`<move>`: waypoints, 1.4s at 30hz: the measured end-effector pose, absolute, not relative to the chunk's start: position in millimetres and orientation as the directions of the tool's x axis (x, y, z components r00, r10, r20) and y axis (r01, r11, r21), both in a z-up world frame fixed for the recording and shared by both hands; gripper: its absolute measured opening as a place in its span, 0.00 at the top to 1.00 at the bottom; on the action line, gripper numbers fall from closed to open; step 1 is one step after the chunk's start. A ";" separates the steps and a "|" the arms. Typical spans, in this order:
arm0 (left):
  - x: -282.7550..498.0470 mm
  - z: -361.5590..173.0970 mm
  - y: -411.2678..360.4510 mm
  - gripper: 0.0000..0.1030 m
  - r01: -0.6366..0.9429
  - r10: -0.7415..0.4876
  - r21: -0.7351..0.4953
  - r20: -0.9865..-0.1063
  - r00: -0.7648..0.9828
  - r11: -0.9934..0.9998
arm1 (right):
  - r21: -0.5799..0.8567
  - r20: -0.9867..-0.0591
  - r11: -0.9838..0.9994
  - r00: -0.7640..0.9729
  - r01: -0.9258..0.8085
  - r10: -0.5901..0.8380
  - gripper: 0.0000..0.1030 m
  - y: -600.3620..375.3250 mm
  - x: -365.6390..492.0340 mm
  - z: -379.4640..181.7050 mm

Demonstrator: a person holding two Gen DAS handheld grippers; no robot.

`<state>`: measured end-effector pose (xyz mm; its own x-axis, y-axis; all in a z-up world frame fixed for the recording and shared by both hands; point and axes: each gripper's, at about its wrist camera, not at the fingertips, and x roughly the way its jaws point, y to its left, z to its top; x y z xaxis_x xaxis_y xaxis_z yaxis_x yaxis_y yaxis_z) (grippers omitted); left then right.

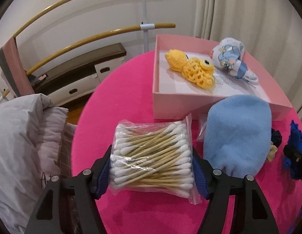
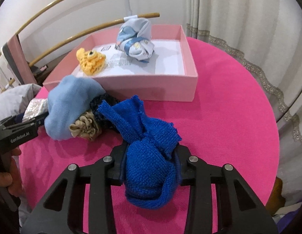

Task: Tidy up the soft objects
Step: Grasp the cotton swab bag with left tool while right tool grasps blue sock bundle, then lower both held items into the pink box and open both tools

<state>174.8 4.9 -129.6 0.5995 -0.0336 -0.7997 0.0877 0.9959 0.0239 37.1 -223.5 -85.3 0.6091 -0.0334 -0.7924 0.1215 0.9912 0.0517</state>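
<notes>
My left gripper (image 1: 151,159) is shut on a clear bag of cotton swabs (image 1: 153,158) just above the pink tablecloth (image 1: 127,89). My right gripper (image 2: 151,156) is shut on a knotted royal-blue knit cloth (image 2: 149,156). A pink box (image 1: 170,105) (image 2: 151,87) at the back holds a yellow crochet toy (image 1: 192,68) (image 2: 92,61) and a rolled printed light-blue cloth (image 1: 229,56) (image 2: 135,39). A light-blue fleece mitt (image 1: 236,136) (image 2: 71,105) lies in front of the box, over a beige scrunchie (image 2: 84,127) and a dark knit piece (image 2: 100,105).
The round table's edge drops off on the left, where a grey padded garment (image 1: 24,146) lies. Wooden barre rails (image 1: 92,37) and a low cabinet (image 1: 77,78) stand behind. Curtains (image 2: 248,19) hang at the right. The left gripper's body (image 2: 16,132) shows at the right wrist view's left edge.
</notes>
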 end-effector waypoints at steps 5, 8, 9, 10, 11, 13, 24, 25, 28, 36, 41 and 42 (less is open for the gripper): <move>152.5 -97.2 11.1 0.35 0.075 -0.033 0.021 -0.762 0.647 0.997 | 0.080 -0.767 0.990 0.641 0.116 -0.013 0.67 -226.5 33.6 -65.8; 141.9 -70.6 10.1 0.35 0.089 -0.052 0.013 -0.729 0.683 0.996 | 0.105 -0.742 0.989 0.671 0.101 0.010 0.67 -230.0 35.2 -46.4; 139.4 -62.4 10.4 0.35 0.097 -0.061 0.008 -0.719 0.692 0.995 | 0.101 -0.728 0.990 0.686 0.098 0.006 0.67 -231.1 38.2 -36.8; 138.4 -53.3 8.5 0.35 0.106 -0.072 0.004 -0.708 0.703 0.994 | 0.098 -0.720 0.991 0.694 0.096 0.004 0.67 -231.4 40.2 -30.7; 138.5 -41.2 4.2 0.35 0.116 -0.081 0.004 -0.690 0.719 0.993 | 0.095 -0.706 0.991 0.708 0.089 0.005 0.67 -232.7 46.4 -20.4; 141.2 -24.8 1.2 0.35 0.132 -0.099 -0.003 -0.672 0.734 0.991 | 0.079 -0.686 0.994 0.727 0.081 -0.005 0.67 -235.2 60.8 -5.2; 184.3 8.0 -36.6 0.35 0.199 -0.194 -0.070 -0.671 0.715 0.977 | 0.095 -0.721 0.992 0.693 0.083 0.011 0.67 -252.9 152.3 1.0; 186.5 7.6 -39.5 0.35 0.203 -0.197 -0.072 -0.676 0.710 0.977 | 0.091 -0.726 0.992 0.687 0.086 0.007 0.67 -253.4 158.5 -1.7; 193.4 2.2 -49.2 0.35 0.210 -0.198 -0.069 -0.698 0.688 0.975 | 0.081 -0.741 0.993 0.672 0.089 0.001 0.67 -253.2 170.3 -10.1; 205.6 -9.5 -60.3 0.35 0.217 -0.188 -0.061 -0.749 0.635 0.974 | 0.068 -0.768 0.993 0.640 0.101 -0.013 0.66 -256.1 185.3 -28.7; 214.2 -6.4 -68.6 0.32 0.215 -0.168 -0.041 -0.770 0.616 0.976 | 0.064 -0.778 0.992 0.628 0.105 -0.017 0.65 -257.3 189.5 -34.1; 217.1 -6.0 -68.7 0.29 0.209 -0.161 -0.038 -0.774 0.612 0.977 | 0.065 -0.779 0.992 0.627 0.105 -0.015 0.64 -258.7 190.0 -34.3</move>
<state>217.1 -68.7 -6.0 0.6124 -0.1609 -0.7740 0.2093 0.9771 -0.0375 190.0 -258.7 -34.3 0.6272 -0.0154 -0.7787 0.1050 0.9924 0.0649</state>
